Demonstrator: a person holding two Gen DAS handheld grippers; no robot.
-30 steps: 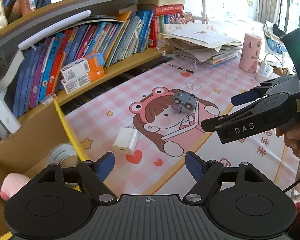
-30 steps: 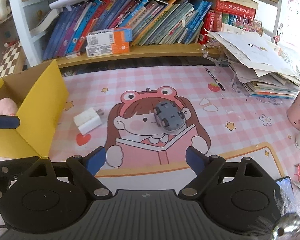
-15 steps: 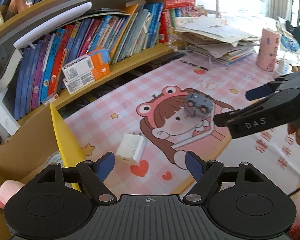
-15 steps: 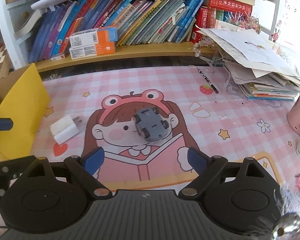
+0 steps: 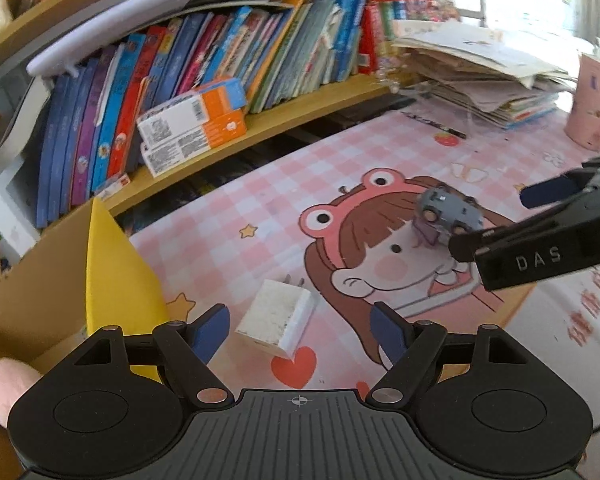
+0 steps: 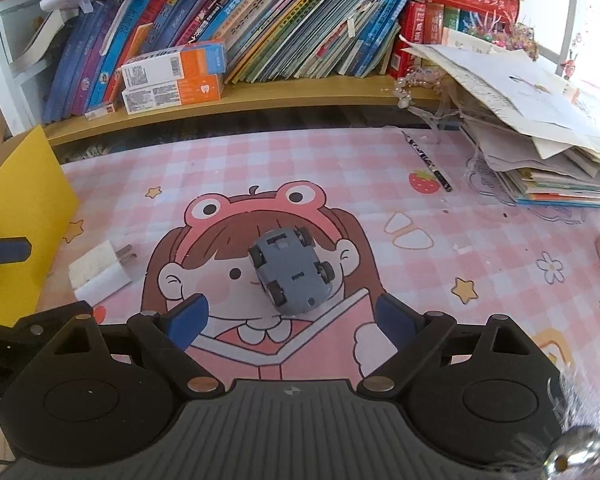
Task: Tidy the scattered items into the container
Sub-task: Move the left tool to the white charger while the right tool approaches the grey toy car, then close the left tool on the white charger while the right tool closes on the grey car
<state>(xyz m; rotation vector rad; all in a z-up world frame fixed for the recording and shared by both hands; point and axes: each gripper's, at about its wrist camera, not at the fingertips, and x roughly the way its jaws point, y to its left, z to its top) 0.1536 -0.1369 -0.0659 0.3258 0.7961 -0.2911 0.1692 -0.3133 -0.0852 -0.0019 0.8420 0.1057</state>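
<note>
A white plug adapter lies on the pink cartoon mat, just ahead of and between the fingers of my open, empty left gripper; it also shows in the right wrist view. A grey toy car lies upside down, wheels up, on the mat just ahead of my open, empty right gripper; it also shows in the left wrist view. The yellow cardboard box stands at the left with a pink soft thing inside; it also shows in the right wrist view.
A low bookshelf with books and orange-white cartons runs along the back. A stack of papers sits at the back right, a black pen beside it. A pink cup stands far right.
Both grippers have moved forward and lower. The adapter now sits close between the left fingers, and the toy car is nearer the right fingers. Nothing was grasped.
</note>
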